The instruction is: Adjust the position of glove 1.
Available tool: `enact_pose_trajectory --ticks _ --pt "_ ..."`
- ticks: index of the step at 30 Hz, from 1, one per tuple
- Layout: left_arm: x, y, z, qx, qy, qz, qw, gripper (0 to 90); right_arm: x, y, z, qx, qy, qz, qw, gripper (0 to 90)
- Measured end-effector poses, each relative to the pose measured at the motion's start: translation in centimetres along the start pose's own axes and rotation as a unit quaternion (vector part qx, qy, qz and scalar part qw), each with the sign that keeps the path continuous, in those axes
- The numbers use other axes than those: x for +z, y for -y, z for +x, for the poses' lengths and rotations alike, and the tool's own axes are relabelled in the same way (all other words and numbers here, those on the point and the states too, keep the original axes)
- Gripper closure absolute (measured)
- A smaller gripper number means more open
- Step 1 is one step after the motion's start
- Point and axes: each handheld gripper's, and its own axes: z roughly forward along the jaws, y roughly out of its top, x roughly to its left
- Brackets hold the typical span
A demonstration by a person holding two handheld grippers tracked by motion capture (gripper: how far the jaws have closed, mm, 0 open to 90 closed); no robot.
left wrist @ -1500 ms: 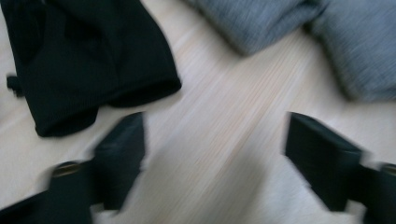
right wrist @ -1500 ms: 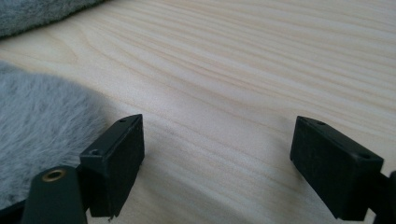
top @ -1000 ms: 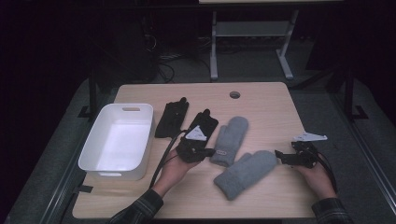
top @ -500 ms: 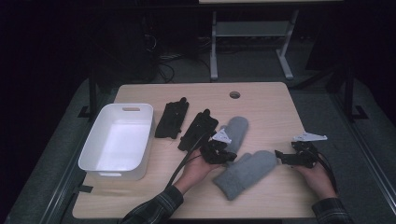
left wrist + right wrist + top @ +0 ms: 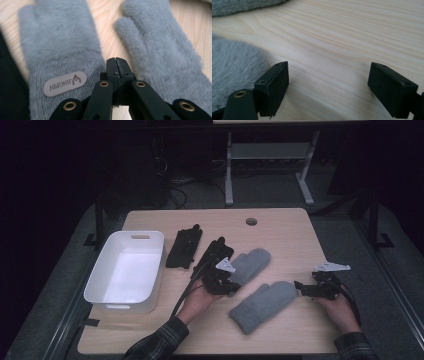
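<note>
Two grey fleece mittens lie mid-table: the far mitten (image 5: pixel 252 262) and the near mitten (image 5: pixel 262 305). My left gripper (image 5: pixel 234 287) rests at the far mitten's knitted cuff, jaws shut. In the left gripper view the closed tips (image 5: pixel 116 61) sit between the labelled cuff of the far mitten (image 5: pixel 62 45) and the near mitten (image 5: pixel 160 50), and nothing shows between them. My right gripper (image 5: pixel 299 286) stands open just right of the near mitten's tip. In the right gripper view its jaws (image 5: pixel 329 82) span bare wood, with the near mitten's fleece (image 5: pixel 232 70) beside the left jaw.
A white bin (image 5: pixel 159 265) stands at the table's left. Two black gloves (image 5: pixel 184 247) (image 5: pixel 215 255) lie between the bin and the mittens. The wooden table (image 5: pixel 285 237) has a cable hole (image 5: pixel 251 221) near its far edge. A metal stand (image 5: pixel 230 165) rises behind the table.
My left hand moved right from beside the black glove onto the far mitten's cuff, then drew back a little. The right hand and both mittens kept still.
</note>
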Motion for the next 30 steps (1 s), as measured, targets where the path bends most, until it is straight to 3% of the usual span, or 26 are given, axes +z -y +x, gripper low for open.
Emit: enact_pose_trajectory --ticks 4,9,11,13,16,23,30 --pt "-0.7 -0.2 0.0 0.003 -0.003 -0.006 1.0 88.8 0.0 0.0 0.0 0.0 0.0 0.0 1.0 16.9" --pt "-1.1 -1.7 0.0 0.016 -0.023 -0.018 0.9994 71.7 0.0 0.0 0.0 0.0 0.0 0.0 1.0 16.9" --pt "-1.1 -2.5 0.4 0.007 -0.034 -0.025 0.9991 61.9 0.0 0.0 0.0 0.0 0.0 0.0 1.0 16.9" --pt "-0.9 -3.2 1.1 -0.001 -0.038 -0.024 0.999 58.5 0.0 0.0 0.0 0.0 0.0 0.0 1.0 16.9" --pt "0.2 -4.6 2.4 -0.007 -0.05 -0.016 0.9986 45.0 0.0 0.0 0.0 0.0 0.0 0.0 1.0 16.9" --pt "3.4 -5.1 3.5 -0.001 -0.072 0.009 0.9974 29.5 0.0 0.0 0.0 0.001 0.0 0.0 1.0 16.9" --pt "5.1 -4.8 3.9 0.002 -0.073 0.034 0.9968 28.3 0.0 0.0 0.0 0.0 0.0 0.0 1.0 16.9"
